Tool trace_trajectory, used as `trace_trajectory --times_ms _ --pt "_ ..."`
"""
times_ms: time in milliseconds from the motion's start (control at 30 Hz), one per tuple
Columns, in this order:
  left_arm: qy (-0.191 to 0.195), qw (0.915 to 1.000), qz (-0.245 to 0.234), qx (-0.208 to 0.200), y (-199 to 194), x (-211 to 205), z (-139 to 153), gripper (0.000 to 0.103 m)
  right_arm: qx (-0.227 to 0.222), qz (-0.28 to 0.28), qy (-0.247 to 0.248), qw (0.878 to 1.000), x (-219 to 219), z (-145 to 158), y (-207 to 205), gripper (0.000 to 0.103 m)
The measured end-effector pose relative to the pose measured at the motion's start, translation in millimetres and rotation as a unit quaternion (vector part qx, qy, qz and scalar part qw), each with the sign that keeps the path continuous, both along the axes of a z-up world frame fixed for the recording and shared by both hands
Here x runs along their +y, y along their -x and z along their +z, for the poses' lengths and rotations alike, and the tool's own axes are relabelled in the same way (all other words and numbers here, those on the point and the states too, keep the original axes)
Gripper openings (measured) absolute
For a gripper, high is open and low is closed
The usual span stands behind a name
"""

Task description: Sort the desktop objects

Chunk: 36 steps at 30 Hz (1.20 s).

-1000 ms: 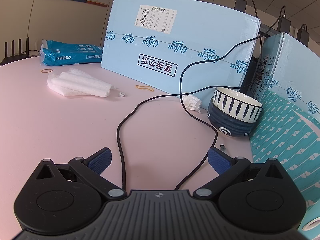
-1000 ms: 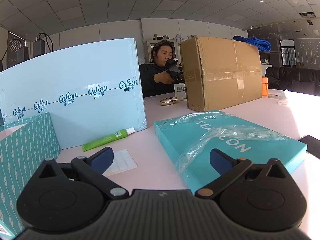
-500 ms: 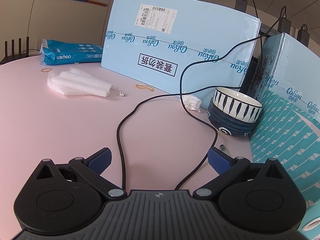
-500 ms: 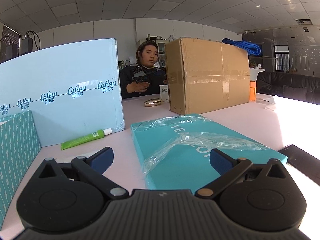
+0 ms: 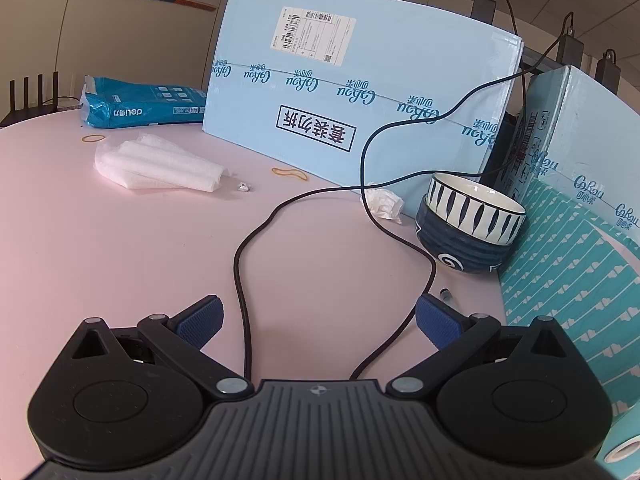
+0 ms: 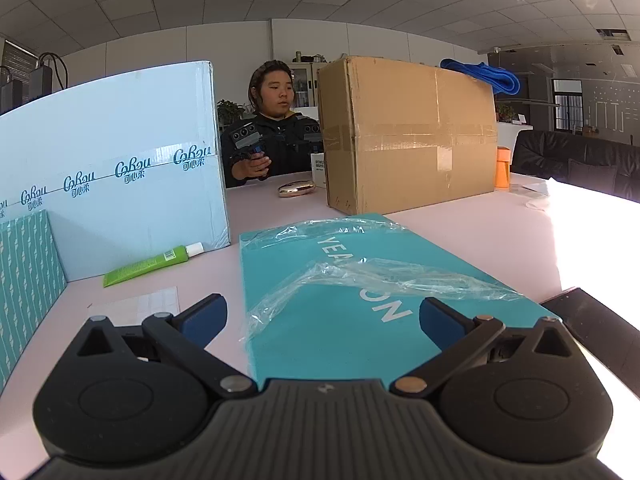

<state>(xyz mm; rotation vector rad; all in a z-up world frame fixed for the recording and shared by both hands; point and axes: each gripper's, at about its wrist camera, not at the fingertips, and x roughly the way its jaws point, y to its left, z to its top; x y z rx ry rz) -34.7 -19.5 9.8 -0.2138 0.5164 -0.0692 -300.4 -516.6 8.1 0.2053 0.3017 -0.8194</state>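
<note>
My left gripper is open above the pink table, with a black cable looping between its fingers. Ahead to the right stand two stacked bowls, striped white over dark blue. A crumpled tissue, white foam wrap and a rubber band lie farther off. My right gripper is open over a teal flat box with loose clear plastic. A green tube and a white sticker sheet lie to its left.
Light blue cartons wall the back and right of the left view. A brown cardboard box stands beyond the teal box, a person seated behind it. A dark phone lies at right, a blue paper ream far left.
The right wrist view swung right and then partly back, so the teal box shifted left and back toward centre. The left gripper has stayed still.
</note>
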Motion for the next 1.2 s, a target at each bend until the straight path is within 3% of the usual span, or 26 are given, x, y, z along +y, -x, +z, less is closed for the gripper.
trace_trajectory --times_ms 400,667,1200 --pt "0.001 1.0000 0.000 0.001 -0.5 0.9 0.0 0.103 0.006 0.068 -0.017 0.998 -14.1 -0.2 5.3 0.103" --pt "0.004 1.0000 0.000 0.002 -1.3 1.5 -0.4 0.103 0.035 0.081 -0.013 0.996 -17.0 -2.3 -2.0 0.103" --pt "0.003 1.0000 0.003 0.002 -1.0 1.9 0.4 0.103 0.040 0.098 -0.037 0.994 -29.0 -5.5 -5.2 0.103"
